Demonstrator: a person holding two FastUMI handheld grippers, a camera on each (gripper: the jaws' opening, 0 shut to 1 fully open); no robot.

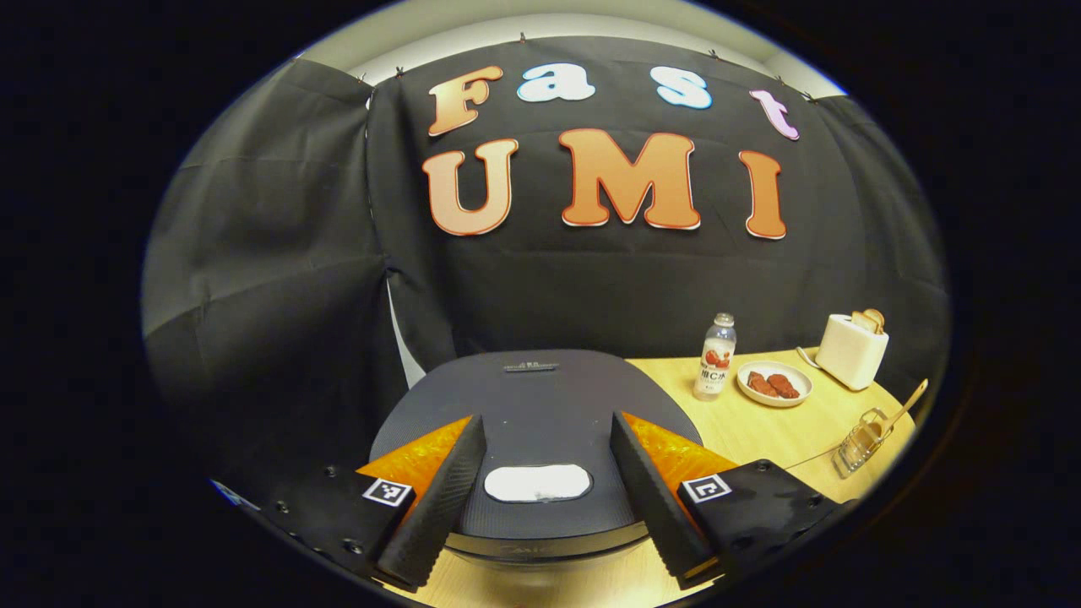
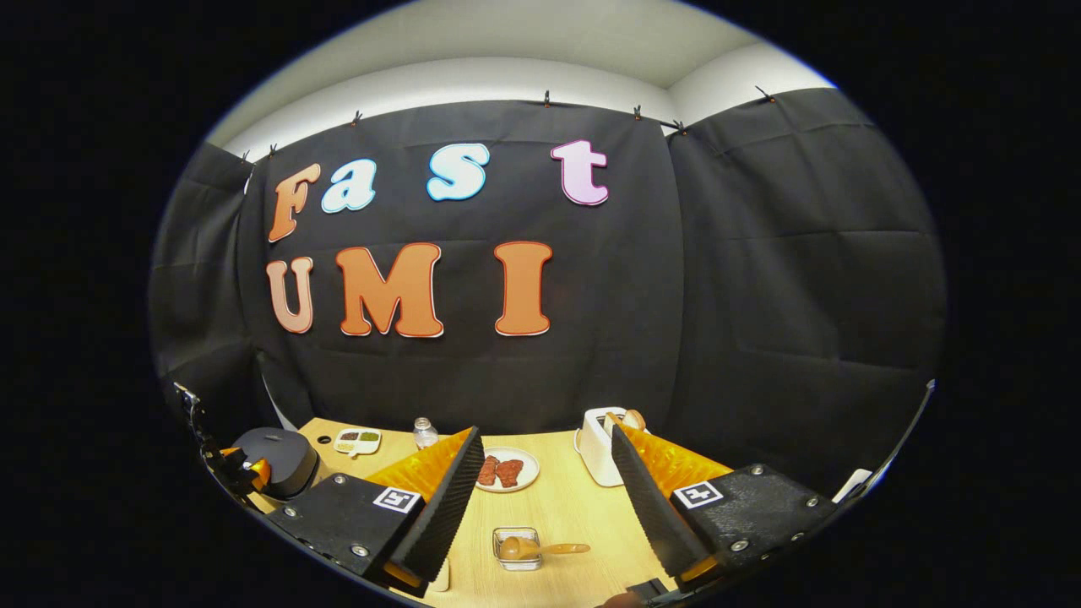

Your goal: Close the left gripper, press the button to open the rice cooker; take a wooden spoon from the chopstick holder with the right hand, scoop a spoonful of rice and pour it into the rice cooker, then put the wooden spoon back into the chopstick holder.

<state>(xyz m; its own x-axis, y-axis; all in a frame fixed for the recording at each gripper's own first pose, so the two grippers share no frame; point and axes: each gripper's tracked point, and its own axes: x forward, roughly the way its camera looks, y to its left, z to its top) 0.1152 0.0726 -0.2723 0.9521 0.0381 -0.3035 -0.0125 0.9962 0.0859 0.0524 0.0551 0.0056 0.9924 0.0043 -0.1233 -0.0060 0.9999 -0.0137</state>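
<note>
Right now the left claw [image 1: 547,498] is hovering w/ its fingers spread wide, gripping nothing, just above the front of the rice cooker [image 1: 540,405]. Cooker's dark lid is sitting shut, and its pale button [image 1: 537,483] is lying directly between the two fingers, not touching either. Off to the right on the bench [image 1: 760,435], well apart from this claw, the wooden spoon [image 1: 899,411] is leaning in the clear chopstick holder [image 1: 860,443].

Right claw [image 2: 547,507] is also hanging open, empty, above the bench. Chopstick holder [image 2: 516,548] is sitting below & between its fingers, near the tips, w/ the spoon [image 2: 540,549] lying across it, handle pointing right. Rice cooker [image 2: 279,460] is showing far left in the right gripper view, w/ the left claw [image 2: 241,475] just beside it.
</note>
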